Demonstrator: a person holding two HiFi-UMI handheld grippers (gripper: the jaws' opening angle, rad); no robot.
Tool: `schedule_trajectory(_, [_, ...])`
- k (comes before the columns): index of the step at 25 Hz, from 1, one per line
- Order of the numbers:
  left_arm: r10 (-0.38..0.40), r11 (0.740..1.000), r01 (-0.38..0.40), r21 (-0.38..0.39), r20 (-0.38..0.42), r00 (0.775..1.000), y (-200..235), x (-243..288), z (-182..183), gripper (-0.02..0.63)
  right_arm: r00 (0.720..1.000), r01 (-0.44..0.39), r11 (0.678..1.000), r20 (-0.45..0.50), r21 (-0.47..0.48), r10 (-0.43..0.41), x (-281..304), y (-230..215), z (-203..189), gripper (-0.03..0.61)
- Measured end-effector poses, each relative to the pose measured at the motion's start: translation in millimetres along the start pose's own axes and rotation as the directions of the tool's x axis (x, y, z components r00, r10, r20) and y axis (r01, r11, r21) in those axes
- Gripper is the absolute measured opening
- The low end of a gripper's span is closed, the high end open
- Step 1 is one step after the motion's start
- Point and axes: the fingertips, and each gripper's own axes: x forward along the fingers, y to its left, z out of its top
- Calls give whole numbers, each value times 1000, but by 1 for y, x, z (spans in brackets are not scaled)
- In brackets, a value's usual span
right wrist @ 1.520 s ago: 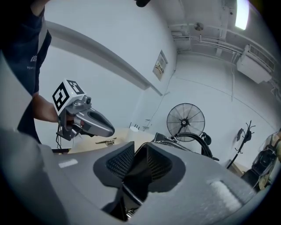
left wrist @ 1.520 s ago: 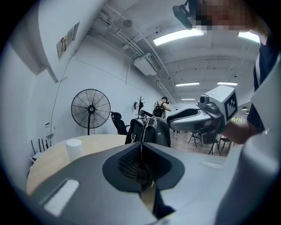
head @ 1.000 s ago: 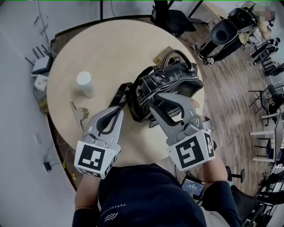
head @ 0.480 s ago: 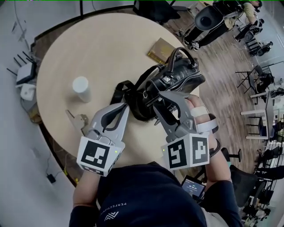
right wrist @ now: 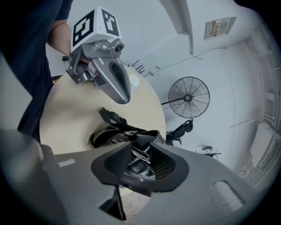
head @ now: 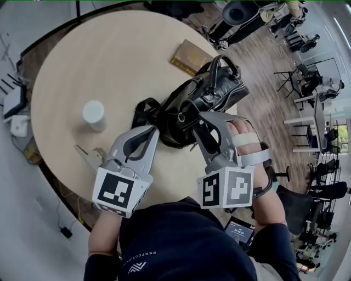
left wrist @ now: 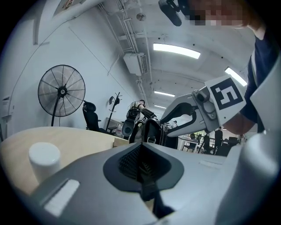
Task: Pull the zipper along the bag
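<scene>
A black leather bag (head: 216,93) with two arched handles lies on the round wooden table (head: 109,60). Its strap (head: 143,107) trails off to the left. My right gripper (head: 192,116) stands open over the bag's near end. In the right gripper view the zipper strip (right wrist: 139,154) shows between the wide pads of that gripper (right wrist: 140,165), and they do not press on it. My left gripper (head: 149,131) is shut just left of the bag, by the strap. Its pads (left wrist: 131,160) meet with nothing showing between them. The bag (left wrist: 151,132) stands further off in that view.
A white cylinder (head: 93,115) stands on the table's left part. A tan flat box (head: 189,56) lies behind the bag. A small metal piece (head: 90,156) sits at the near left edge. Office chairs (head: 241,11) stand on the wooden floor beyond the table, and a standing fan (left wrist: 61,92) is by the wall.
The right gripper's jaws have spread wider. The left gripper's jaws have drawn fully together. Both grippers have kept their place at the bag's near end while the head view swung.
</scene>
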Motion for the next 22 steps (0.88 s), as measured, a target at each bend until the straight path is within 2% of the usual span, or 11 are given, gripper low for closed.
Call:
schedule_trajectory(9, [-56, 997, 57, -53, 14, 998, 3, 5, -3, 8, 985, 41, 995, -169, 94, -25, 9, -2, -10, 146])
schedule_trajectory(13, [-61, 995, 61, -75, 4, 998, 4, 5, -7, 8, 974, 75, 986, -225, 148, -40, 12, -2, -15, 110])
schedule_trajectory(17, [-51, 995, 52, -83, 8, 999, 7, 2, -7, 8, 968, 100, 981, -243, 168, -57, 12, -2, -15, 97])
schedule_trajectory(22, [-45, 995, 45, -84, 7, 999, 9, -1, -7, 9, 975, 87, 978, -219, 188, -45, 10, -1, -12, 83])
